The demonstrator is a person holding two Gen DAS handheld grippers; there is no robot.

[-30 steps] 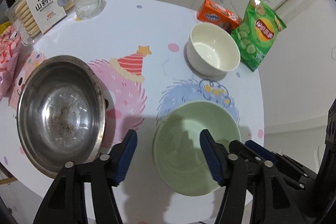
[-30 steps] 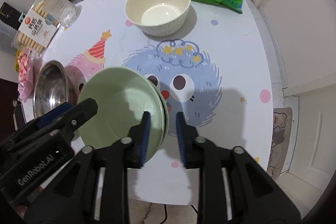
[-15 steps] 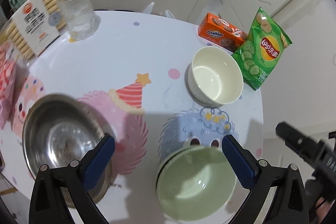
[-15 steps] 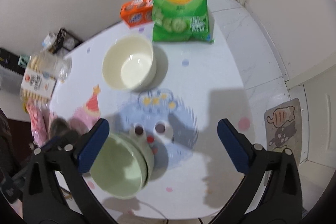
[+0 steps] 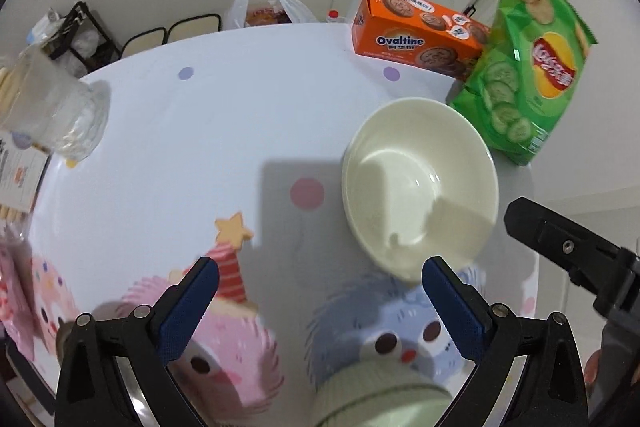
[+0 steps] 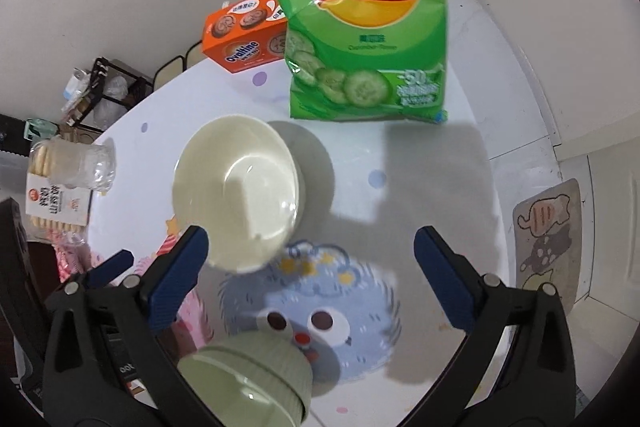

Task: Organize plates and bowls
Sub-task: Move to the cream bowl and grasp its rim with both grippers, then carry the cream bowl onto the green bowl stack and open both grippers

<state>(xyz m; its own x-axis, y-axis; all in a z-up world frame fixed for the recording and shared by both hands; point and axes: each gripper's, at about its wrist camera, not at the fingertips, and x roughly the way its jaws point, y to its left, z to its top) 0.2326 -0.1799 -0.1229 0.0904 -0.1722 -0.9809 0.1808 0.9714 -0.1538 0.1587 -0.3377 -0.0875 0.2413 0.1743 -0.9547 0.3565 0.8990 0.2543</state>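
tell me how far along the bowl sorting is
Done: the green bowls sit nested on the table. In hand: nothing; the left gripper and right gripper, jaws just opened wide, hold nothing. Left: the cream bowl stands apart.

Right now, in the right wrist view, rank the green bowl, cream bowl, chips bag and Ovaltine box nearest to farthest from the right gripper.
1. green bowl, just below the fingers, left
2. cream bowl, ahead, left
3. chips bag, beyond, centre
4. Ovaltine box, far back, left; close to the bag's distance
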